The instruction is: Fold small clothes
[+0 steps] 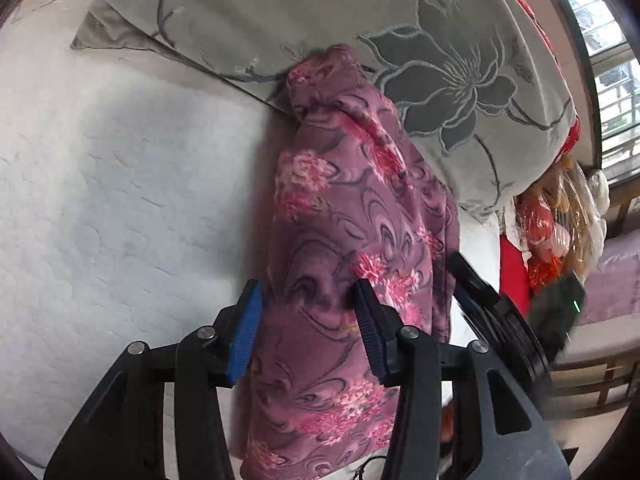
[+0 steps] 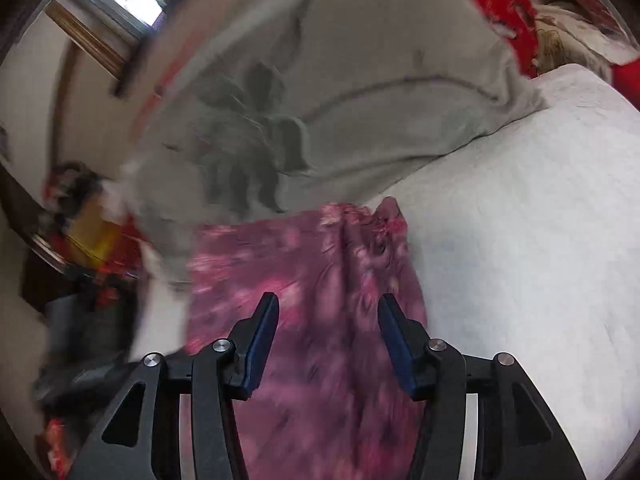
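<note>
A purple garment with pink flowers (image 1: pixel 352 216) lies in a long folded strip on the white bed, its far end against a grey pillow. My left gripper (image 1: pixel 308 292) is open, its blue pads on either side of the garment's near part, not pinching it. The right wrist view is blurred; there the same garment (image 2: pixel 304 272) lies below my right gripper (image 2: pixel 328 304), which is open above the cloth. The right gripper's black body (image 1: pixel 500 316) shows at the garment's right edge in the left wrist view.
A white quilted bedspread (image 1: pixel 120 200) covers the bed. A large grey pillow with embroidered flowers (image 1: pixel 400 40) lies at the back. Red bedding (image 2: pixel 500 0) and a doll in plastic wrap (image 1: pixel 552 220) sit by the window side. A wooden bench (image 1: pixel 592 376) stands off the bed's edge.
</note>
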{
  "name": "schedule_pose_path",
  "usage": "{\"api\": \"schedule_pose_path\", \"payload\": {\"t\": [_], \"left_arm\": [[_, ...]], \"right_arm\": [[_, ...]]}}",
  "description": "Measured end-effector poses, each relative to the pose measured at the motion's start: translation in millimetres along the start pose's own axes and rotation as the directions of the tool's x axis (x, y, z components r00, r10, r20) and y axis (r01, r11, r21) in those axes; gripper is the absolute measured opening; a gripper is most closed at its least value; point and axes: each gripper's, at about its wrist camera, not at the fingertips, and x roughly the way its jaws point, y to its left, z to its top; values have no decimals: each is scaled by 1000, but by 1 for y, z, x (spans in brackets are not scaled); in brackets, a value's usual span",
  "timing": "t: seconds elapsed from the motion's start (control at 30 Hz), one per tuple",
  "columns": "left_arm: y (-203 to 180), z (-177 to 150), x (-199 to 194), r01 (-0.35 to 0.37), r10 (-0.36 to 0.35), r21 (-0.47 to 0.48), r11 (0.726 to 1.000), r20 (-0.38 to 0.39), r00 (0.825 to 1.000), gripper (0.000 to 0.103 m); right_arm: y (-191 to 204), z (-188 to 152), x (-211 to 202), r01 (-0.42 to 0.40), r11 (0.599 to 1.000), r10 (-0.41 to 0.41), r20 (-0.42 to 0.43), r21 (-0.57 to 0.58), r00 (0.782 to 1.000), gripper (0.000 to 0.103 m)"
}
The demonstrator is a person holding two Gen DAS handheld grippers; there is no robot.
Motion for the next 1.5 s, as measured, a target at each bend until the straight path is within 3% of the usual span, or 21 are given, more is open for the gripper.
{"api": "schedule_pose_path", "payload": {"t": [0.03, 0.07, 0.17, 0.23, 0.3, 0.37, 0.47, 0.53, 0.63, 0.7, 0.73, 0.8, 0.87, 0.97, 1.03, 1.13, 1.2, 1.23, 1.37, 1.5], "left_arm": [[-6, -3, -2, 0, 0, 19, 1000, 13, 1000, 45], [-9, -4, -2, -13, 12, 35, 999, 25, 1000, 45], [-19, -4, 2, -67, 60, 87, 994, 75, 995, 52], [-22, -4, 19, -107, 100, 99, 989, 75, 992, 63], [-22, -5, 36, -129, 125, 112, 985, 45, 991, 64], [-23, -7, 33, -131, 126, 115, 985, 53, 991, 63], [-23, -19, 9, -139, 132, 139, 981, 54, 990, 63], [-23, -38, -10, -147, 134, 157, 976, 94, 987, 63], [-18, -69, -13, -177, 159, 176, 968, 110, 981, 64], [-11, -79, 2, -180, 174, 177, 967, 52, 983, 64], [-9, -86, 12, -203, 205, 179, 963, 8, 979, 64], [-14, -94, 12, -229, 227, 202, 952, 34, 973, 64], [-21, -101, 13, -267, 263, 240, 933, 49, 964, 64], [-26, -104, 13, -286, 284, 244, 927, 43, 958, 64], [-29, -105, 15, -280, 280, 237, 930, 37, 959, 64], [-29, -110, 15, -278, 276, 227, 934, 39, 960, 64], [-28, -112, 11, -285, 285, 232, 930, 35, 958, 64], [-28, -110, 11, -287, 288, 235, 929, 31, 957, 64], [-28, -109, 16, -276, 278, 231, 933, 26, 960, 65], [-28, -111, 17, -283, 287, 242, 928, 19, 958, 65]], "right_arm": [[3, 2, 6, -16, 1000, 16, -9, -20, 1000, 34], [7, 3, 6, -45, 998, 44, -7, -52, 999, 8], [19, 5, -18, -44, 984, 61, 93, -172, 994, 7], [1, 10, -19, -7, 995, 19, 122, -98, 992, 7], [-21, 8, 1, 74, 996, -71, 54, -42, 996, 7], [-30, 4, 10, 93, 995, -93, 4, -21, 996, 10], [-25, 3, -15, 17, 1000, -17, 28, 5, 999, 17], [-25, -6, -37, -59, 998, 59, 20, 3, 998, 19], [-31, -29, -46, -102, 995, 102, -25, 13, 994, 42], [-31, -41, -32, -49, 999, 49, -84, 3, 995, 38], [-33, -45, -29, -26, 1000, 25, -91, -16, 996, 26], [-26, -52, -45, -28, 998, 26, -27, -59, 999, 9], [-24, -54, -58, -36, 998, 37, 26, -52, 999, 7], [-28, -61, -55, 33, 997, -36, -45, -66, 998, 9], [-25, -73, -66, 14, 994, -20, -62, -105, 998, 14], [-18, -88, -68, 36, 987, -51, -90, -155, 995, 32], [-11, -93, -62, 44, 983, -66, -114, -181, 991, 23], [-9, -95, -68, 34, 981, -53, -99, -189, 994, 4], [-16, -96, -94, -3, 989, 4, 9, -148, 1000, 4], [-34, -108, -62, 78, 989, -90, -94, -123, 991, 4]]}}
